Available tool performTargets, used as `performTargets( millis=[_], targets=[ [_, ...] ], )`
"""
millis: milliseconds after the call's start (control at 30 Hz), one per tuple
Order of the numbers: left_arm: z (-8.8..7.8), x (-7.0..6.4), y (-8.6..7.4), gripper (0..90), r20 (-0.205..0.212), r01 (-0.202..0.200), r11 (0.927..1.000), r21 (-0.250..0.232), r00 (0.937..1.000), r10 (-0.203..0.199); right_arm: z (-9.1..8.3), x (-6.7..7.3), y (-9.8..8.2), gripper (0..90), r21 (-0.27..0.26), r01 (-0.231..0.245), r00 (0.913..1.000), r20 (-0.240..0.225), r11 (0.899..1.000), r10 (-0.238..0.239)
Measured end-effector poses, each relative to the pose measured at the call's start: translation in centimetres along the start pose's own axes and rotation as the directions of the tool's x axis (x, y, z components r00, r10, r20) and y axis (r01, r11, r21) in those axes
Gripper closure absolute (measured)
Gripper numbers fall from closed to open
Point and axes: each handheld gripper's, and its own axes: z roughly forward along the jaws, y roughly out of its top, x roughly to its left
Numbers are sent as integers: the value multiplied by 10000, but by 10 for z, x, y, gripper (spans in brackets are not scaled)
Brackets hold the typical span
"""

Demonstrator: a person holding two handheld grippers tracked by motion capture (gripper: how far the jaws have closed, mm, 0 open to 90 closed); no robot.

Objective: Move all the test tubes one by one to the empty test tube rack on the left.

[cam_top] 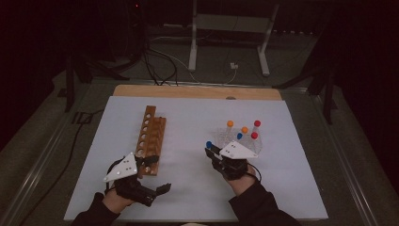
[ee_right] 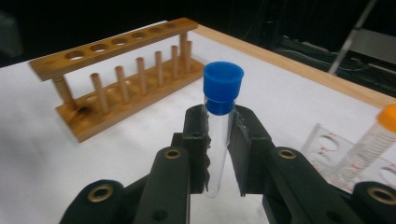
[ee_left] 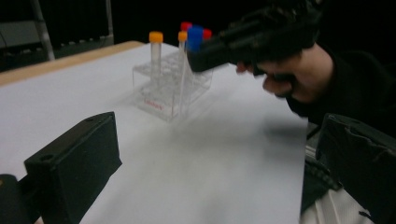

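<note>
My right gripper (ee_right: 219,122) is shut on a clear test tube with a blue cap (ee_right: 223,81), held upright just below the cap. From above, this gripper (cam_top: 212,151) and its tube (cam_top: 208,144) sit just left of a clear plastic rack (cam_top: 237,140). That rack holds tubes with orange, red and blue caps. A wooden rack (cam_top: 150,136) with a row of holes lies to the left. My left gripper (cam_top: 157,174) hovers at the near end of the wooden rack, pointing right. Its jaws (ee_left: 219,135) stand wide open with nothing between them.
White paper (cam_top: 188,188) covers the table, with a wooden edge (cam_top: 197,91) along the far side. Cables and a metal stand (cam_top: 230,28) lie on the dark floor beyond. In the left gripper view, the right hand (ee_left: 299,74) and gripper (ee_left: 252,39) hang over the clear rack (ee_left: 170,88).
</note>
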Motion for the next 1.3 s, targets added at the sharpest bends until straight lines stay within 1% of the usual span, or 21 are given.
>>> performTargets(
  millis=[33, 67, 133, 200, 233, 267, 333, 433, 500, 533, 567, 700, 733, 800, 900, 933, 1033, 1067, 1167, 1233, 1300],
  targets=[
    [0, 0, 0, 5, 0, 0, 10000, 0, 10000, 0, 0, 1, 0, 764, 18, 5, 10000, -61, 10000, -5],
    [6, 0, 7, 5, 140, 13, 10000, -80, 9999, -12, -1, 3, -1, 764, 50, -9, 9999, -140, 10000, 10],
    [12, -1, 13, 6, 249, -64, 10000, -59, 9997, 66, -2, 5, -2, 764, 73, 32, 9996, -281, 10000, -30],
    [15, -2, 16, 6, 212, -161, 9999, -50, 9996, 162, -4, 8, -3, 764, 103, 63, 9991, -419, 9999, -58],
    [20, -2, 20, 5, 349, -121, 9999, -112, 9993, 125, -4, 9, -3, 764, 101, 93, 9988, -489, 9999, -88],
    [23, -1, 22, 6, 301, -111, 9999, -120, 9995, 114, -5, 10, -3, 764, 101, 88, 9985, -534, 9999, -83],
    [28, 0, 26, 6, 375, -72, 9999, -75, 9993, 75, -6, 12, -3, 764, 93, 105, 9978, -658, 9999, -98],
    [33, 1, 29, 19, 320, -81, 10000, -46, 9995, 82, -7, 16, -3, 764, 92, 174, 9967, -791, 9998, -167],
    [39, 3, 33, 20, 256, -5, 10000, -54, 9997, 6, -7, 18, -3, 764, 101, 196, 9960, -872, 9998, -186],
    [42, 4, 35, 21, 357, 4, 10000, -95, 9994, -1, -7, 18, -3, 764, 107, 209, 9958, -895, 9997, -199],
    [42, 4, 35, 44, 357, 4, 10000, -95, 9994, -1, -7, 19, -3, 764, 100, 221, 9953, -949, 9997, -210],
    [50, 5, 40, 72, 377, -38, 9998, -216, 9993, 46, -7, 20, -3, 764, 111, 219, 9947, -1005, 9997, -206],
    [52, 5, 41, 116, 402, -113, 9996, -247, 9991, 123, -7, 20, -3, 764, 101, 264, 9945, -1016, 9996, -252],
    [58, 6, 43, 164, 434, -190, 9996, -216, 9989, 199, -7, 21, -3, 764, 84, 260, 9943, -1034, 9996, -250],
    [62, 6, 43, 176, 452, -207, 9997, -147, 9988, 213, -7, 21, -2, 764, 82, 247, 9940, -1067, 9997, -237],
    [64, 6, 43, 214, 401, -233, 9996, -134, 9989, 239, -7, 22, -2, 764, 70, 275, 9936, -1098, 9996, -265],
    [69, 6, 43, 268, 368, -312, 9995, -104, 9988, 316, -7, 23, -2, 764, 72, 293, 9934, -1107, 9995, -284],
    [71, 6, 43, 302, 353, -379, 9992, -116, 9986, 383, -7, 23, -2, 764, 81, 322, 9930, -1137, 9994, -311],
    [74, 6, 43, 367, 458, -374, 9992, -119, 9982, 379, -7, 24, -2, 764, 73, 331, 9931, -1132, 9994, -320],
    [75, 7, 43, 414, 614, -232, 9995, -204, 9978, 244, -6, 23, -2, 764, 72, 313, 9931, -1129, 9995, -303],
    [77, 6, 43, 468, 550, -282, 9995, -158, 9981, 290, -7, 24, -2, 764, 83, 329, 9931, -1130, 9994, -318]
  ],
)
